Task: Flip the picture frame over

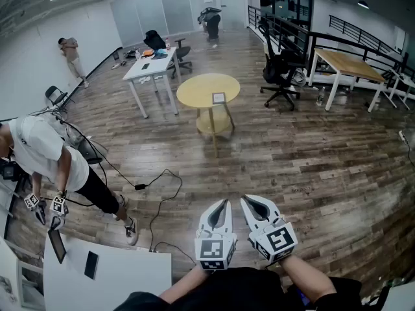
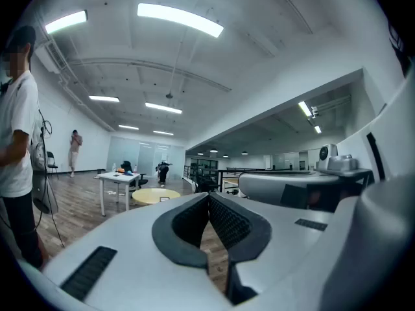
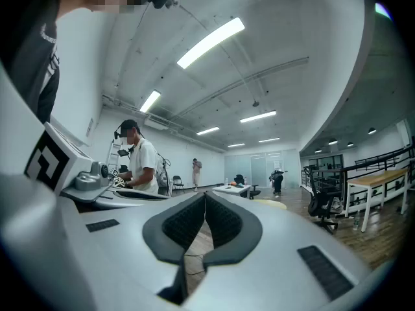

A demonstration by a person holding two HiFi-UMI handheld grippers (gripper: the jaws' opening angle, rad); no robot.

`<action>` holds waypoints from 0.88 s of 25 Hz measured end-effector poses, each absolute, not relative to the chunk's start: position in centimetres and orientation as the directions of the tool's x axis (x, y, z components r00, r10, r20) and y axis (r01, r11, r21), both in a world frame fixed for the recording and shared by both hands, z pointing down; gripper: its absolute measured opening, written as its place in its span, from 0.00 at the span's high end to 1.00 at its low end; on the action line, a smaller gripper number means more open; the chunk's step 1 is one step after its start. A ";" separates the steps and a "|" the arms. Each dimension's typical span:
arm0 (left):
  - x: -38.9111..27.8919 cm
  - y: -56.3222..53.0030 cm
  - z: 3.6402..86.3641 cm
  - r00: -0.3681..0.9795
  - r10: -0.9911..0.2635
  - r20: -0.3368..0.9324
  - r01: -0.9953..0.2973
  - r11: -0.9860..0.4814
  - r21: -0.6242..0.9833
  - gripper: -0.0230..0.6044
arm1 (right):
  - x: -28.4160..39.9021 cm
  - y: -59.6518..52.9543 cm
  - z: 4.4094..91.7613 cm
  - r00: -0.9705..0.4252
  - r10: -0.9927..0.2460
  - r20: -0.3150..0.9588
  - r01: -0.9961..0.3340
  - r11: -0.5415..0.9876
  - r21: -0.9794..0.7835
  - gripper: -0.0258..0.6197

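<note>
A: Progress on the flip?

B: 0 of 1 steps done. My left gripper (image 1: 224, 203) and right gripper (image 1: 247, 201) are both closed and empty. The frame (image 1: 218, 98) lies on the table (image 1: 191, 91), well ahead, not yet reached.

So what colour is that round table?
The table is pale yellow; head view shows it best.

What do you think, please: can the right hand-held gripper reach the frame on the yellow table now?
Probably not: the right hand-held gripper is far from the frame, with only floor between them.
</note>
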State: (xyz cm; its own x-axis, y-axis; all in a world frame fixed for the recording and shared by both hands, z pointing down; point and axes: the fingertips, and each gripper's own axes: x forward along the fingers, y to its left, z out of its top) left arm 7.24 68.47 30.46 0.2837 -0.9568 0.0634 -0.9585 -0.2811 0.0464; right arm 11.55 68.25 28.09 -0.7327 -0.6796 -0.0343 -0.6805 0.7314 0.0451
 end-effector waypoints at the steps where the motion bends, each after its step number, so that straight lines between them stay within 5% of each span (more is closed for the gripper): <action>1: 7.1 68.3 30.4 0.280 -0.958 0.063 -0.960 -0.277 0.043 0.93 | 11.4 68.1 28.0 -0.734 -0.678 -0.037 -0.679 0.733 0.047 0.93; 22: 1.4 69.6 31.7 0.242 -0.964 0.106 -0.969 -0.236 0.069 0.93 | 8.5 68.4 28.7 -0.716 -0.698 -0.006 -0.698 0.716 -0.023 0.93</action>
State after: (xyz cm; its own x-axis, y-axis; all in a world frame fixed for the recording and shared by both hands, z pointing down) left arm 1.38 69.56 31.65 0.2425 -0.9644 0.1058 -0.9692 -0.2361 0.0695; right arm 8.52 68.45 28.67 -0.7162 -0.6979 -0.0057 -0.6976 0.7161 -0.0233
